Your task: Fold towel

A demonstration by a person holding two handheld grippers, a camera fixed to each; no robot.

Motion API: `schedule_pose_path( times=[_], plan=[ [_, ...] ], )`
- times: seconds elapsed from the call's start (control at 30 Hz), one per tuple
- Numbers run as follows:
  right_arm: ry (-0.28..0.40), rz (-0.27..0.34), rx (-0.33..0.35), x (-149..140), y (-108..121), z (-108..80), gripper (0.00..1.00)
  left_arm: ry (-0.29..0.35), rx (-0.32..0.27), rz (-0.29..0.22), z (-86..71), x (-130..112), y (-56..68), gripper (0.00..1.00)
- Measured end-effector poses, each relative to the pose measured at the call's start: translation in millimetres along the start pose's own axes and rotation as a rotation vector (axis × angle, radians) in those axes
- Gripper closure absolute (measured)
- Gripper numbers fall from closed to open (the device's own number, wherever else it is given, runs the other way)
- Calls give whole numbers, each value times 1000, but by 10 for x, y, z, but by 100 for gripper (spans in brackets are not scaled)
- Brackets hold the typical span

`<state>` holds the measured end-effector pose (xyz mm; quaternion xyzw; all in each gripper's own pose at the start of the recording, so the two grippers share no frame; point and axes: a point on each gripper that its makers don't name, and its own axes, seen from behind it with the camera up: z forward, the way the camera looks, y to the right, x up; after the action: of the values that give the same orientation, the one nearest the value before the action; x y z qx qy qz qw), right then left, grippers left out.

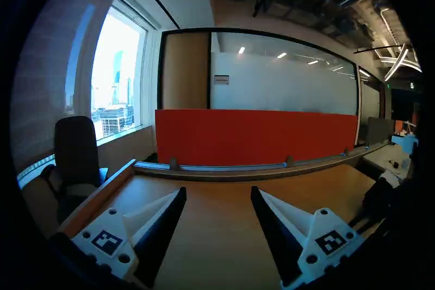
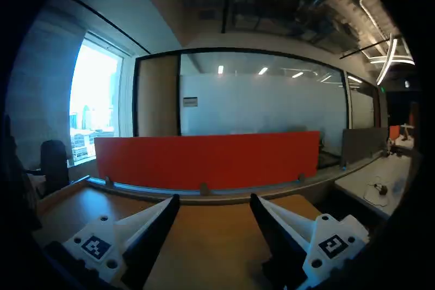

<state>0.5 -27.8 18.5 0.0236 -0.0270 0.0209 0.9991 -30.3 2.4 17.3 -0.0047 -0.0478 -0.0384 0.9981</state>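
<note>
My left gripper (image 1: 218, 192) hangs over the wooden tabletop (image 1: 217, 246), jaws spread wide with nothing between them, facing the red divider (image 1: 250, 137). My right gripper (image 2: 213, 198) is also short of that divider, jaws apart and empty. Where the towel lies I cannot tell.

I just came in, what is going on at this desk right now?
Two hand-held tools are poised over a brown wooden desk, facing a long red divider panel. The left white-and-black tongs and the right white-and-black tongs both stand open and grip nothing. A black office chair stands beside the bright window. No folding has begun yet, as far as these views tell.
</note>
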Motion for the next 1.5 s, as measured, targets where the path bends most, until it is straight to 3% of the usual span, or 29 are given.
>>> schedule_pose_path(
  times=[0.4,0.8,1.2,1.5],
  plan=[
    [-5,0,0,-231,-91,7,0,28,20,23,75,-393,-82,13],
    [-2,-22,2,-455,-151,-26,0,67,0,60,140,-785,4,13],
    [4,-56,-10,-599,-143,-68,0,106,13,38,124,-1177,12,12],
    [7,-69,-2,-786,-189,-91,0,99,29,31,122,-1566,-30,13]
  ],
)
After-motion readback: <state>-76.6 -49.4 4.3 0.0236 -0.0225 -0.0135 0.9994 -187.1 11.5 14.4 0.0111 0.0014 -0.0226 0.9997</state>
